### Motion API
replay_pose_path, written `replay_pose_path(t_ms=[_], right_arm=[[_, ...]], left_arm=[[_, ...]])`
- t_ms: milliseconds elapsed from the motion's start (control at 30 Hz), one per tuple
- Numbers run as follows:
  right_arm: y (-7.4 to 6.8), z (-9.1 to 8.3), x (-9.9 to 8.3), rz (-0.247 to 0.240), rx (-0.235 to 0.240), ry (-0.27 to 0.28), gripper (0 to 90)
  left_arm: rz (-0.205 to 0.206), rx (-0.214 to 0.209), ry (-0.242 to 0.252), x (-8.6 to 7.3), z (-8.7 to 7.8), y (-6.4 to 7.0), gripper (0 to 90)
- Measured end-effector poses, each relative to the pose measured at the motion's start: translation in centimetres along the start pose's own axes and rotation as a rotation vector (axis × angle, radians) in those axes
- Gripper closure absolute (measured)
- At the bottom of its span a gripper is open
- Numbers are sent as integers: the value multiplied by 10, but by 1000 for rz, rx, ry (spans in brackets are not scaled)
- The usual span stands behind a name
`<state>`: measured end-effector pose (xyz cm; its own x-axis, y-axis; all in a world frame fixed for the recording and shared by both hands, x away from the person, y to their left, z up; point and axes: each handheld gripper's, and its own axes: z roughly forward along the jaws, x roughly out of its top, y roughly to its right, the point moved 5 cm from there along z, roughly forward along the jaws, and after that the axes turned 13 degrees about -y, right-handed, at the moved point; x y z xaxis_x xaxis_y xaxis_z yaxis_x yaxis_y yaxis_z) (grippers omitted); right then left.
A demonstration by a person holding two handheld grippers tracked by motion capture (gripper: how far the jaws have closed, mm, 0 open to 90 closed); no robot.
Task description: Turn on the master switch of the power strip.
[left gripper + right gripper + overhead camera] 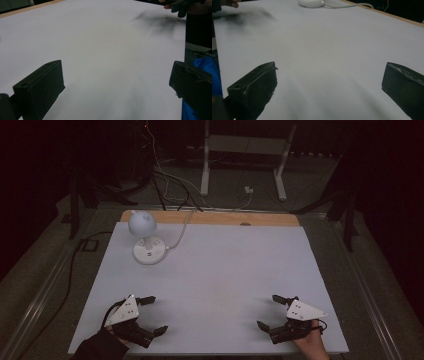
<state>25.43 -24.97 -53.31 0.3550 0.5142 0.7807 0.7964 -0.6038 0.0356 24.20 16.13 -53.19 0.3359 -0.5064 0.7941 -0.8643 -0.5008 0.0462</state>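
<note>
White table (215,270), both grippers (151,315) (270,311) spread wide and empty, high view adds lamp (146,237).

Left gripper (151,314) sat at near-left of high view, jaws spread wide, nothing between them, grey three-cornered plate on top, held by hand in dark sleeve (100,347). Right gripper (270,311) sat at near-right, jaws likewise wide apart and empty, plate on top, bare hand (310,337) behind it. Both pointed inward, toward each other, well apart. Each gripper's own view showed two black jaws far apart.
</note>
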Motion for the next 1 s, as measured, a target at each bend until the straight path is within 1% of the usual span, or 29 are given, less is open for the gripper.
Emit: replay_pose_path(t_ms=[133, 267, 300, 433, 567, 633, 767, 800, 867, 933, 1000], right_arm=[[1, 0, 0, -6, 1, -17, 0], [0, -1, 1, -13, -3, -18, 0], [0, -1, 2, -19, -16, -12, 0], [-1, 0, 2, -16, -18, -17, 0], [-3, 1, 2, -16, -10, -24, 0], [-3, 1, 2, -18, -9, -26, 0], [-2, -1, 4, -15, -11, -20, 0], [-2, -1, 4, -14, -11, -21, 0], [-2, -1, 4, -12, -10, -20, 0], [-2, -1, 5, -13, -10, -19, 0], [-3, -2, 5, -15, -8, -11, 0]], left_arm=[[6, -1, -11, -1, 0, 0, 1], [6, -4, -26, -2, 1, 1, 1], [6, -7, -28, -2, 2, 1, 1], [7, -12, -32, -2, 2, 2, 1], [-4, -37, -41, -2, 2, 2, 1], [2, -32, -45, -1, 3, 2, 1], [7, -46, -46, 1, 3, 4, 1], [6, -69, -41, 3, 3, 5, 1], [9, -65, -44, 4, 3, 6, 1], [15, -74, -52, 6, 3, 7, 1], [30, -72, -64, 7, 4, 8, 1]])
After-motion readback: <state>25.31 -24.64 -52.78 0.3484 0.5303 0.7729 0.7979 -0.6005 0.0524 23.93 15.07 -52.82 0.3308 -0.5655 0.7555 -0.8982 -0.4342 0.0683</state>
